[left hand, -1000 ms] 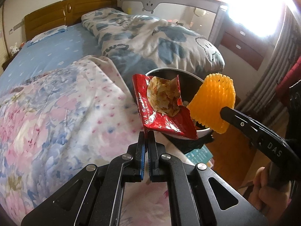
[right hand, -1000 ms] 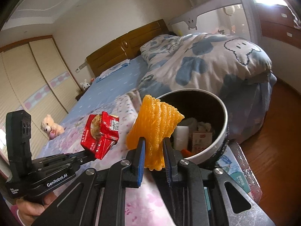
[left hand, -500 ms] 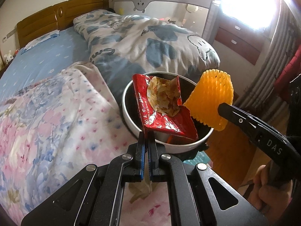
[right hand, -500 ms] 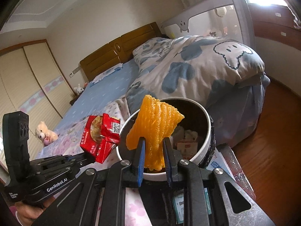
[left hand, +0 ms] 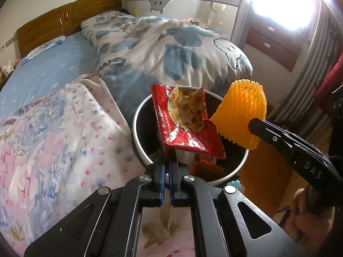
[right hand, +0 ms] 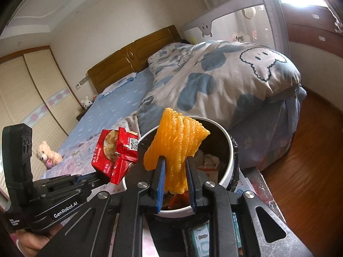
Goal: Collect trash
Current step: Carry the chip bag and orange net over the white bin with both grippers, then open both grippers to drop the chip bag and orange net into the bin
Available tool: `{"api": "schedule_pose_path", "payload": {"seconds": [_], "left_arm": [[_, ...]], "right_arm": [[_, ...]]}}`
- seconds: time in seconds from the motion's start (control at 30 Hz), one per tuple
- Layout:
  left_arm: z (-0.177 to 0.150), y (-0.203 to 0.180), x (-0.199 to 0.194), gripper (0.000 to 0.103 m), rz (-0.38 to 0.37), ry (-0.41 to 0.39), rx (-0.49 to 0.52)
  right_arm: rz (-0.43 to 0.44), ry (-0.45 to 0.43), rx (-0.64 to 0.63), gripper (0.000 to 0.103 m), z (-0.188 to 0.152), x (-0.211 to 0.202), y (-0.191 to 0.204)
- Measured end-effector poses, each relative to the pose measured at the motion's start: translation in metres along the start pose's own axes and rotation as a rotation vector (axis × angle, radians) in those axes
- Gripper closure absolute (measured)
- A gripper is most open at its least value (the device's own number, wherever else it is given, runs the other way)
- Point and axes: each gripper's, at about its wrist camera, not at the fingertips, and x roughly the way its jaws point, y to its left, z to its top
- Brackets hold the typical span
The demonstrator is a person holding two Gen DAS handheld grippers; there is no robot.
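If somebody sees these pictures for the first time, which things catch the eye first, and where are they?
Two bright pieces of trash stand out: a torn red snack wrapper pinched in the left tongs, and an orange foam fruit net clamped in the right tongs. Both hang over a white-rimmed trash bin beside the bed, already holding paper scraps.

A torn-open red snack wrapper [left hand: 184, 126], its foil lining showing, is pinched by its lower edge and held upright over the near rim of a round white-rimmed trash bin [left hand: 137, 145]. Just beside it, an orange foam fruit net [right hand: 175, 147] stands upright over the same bin, which already holds paper scraps.
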Motion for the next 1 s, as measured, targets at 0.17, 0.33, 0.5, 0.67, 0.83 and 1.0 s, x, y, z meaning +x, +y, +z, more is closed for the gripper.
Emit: {"api": "schedule_pose_path", "payload": {"seconds": [0.17, 0.33, 0.5, 0.67, 0.83, 1.0], "left_arm": [[0.006, -0.002, 0.009, 0.101, 0.005, 0.008, 0.004], [0.01, -0.003, 0.017, 0.101, 0.007, 0.019, 0.007], [0.013, -0.005, 0.023, 0.101, 0.008, 0.029, 0.01], [0.016, -0.004, 0.031, 0.101, 0.009, 0.046, 0.009], [0.018, -0.003, 0.038, 0.101, 0.004, 0.066, 0.001], [0.018, -0.004, 0.039, 0.098, 0.01, 0.08, 0.006]], "right_arm": [[-0.002, 0.007, -0.003, 0.085, 0.004, 0.005, -0.003], [0.0, 0.021, 0.001, 0.085, 0.007, 0.011, -0.007], [0.009, 0.039, 0.006, 0.085, 0.01, 0.019, -0.01], [0.009, 0.052, 0.012, 0.085, 0.014, 0.025, -0.014], [0.009, 0.062, 0.015, 0.084, 0.016, 0.029, -0.016], [0.005, 0.09, 0.007, 0.08, 0.018, 0.036, -0.017]]}}
